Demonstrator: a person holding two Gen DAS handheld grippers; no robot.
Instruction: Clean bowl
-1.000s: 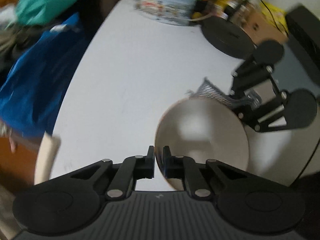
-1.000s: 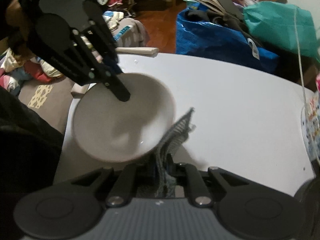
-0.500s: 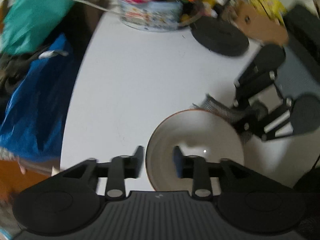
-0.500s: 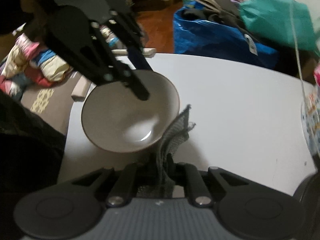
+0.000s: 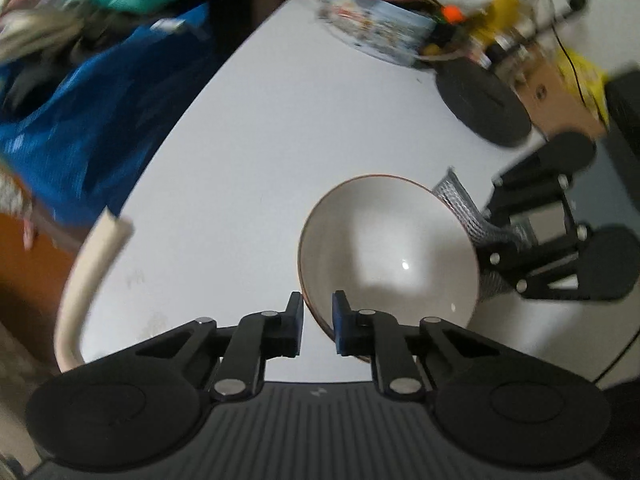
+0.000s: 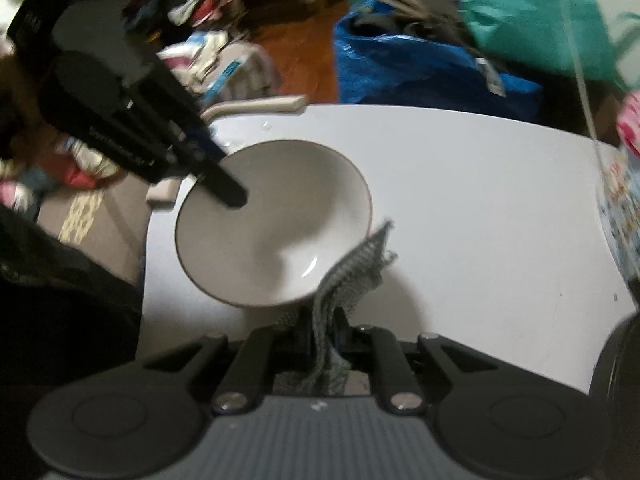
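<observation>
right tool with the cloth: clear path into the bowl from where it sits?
Probably yes. The right tool is shut on the cloth, which lies right beside the bowl rim. The bowl's inside looks open; only the left tool straddles the far rim, away from the cloth.

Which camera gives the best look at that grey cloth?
The right wrist view: the cloth runs from between the right gripper's fingers up to the bowl's rim. The left wrist view shows only a strip behind the bowl.

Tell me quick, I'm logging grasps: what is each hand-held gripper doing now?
Left hand-held gripper: open, fingers astride the bowl rim.
Right hand-held gripper: shut on the cloth.
</observation>
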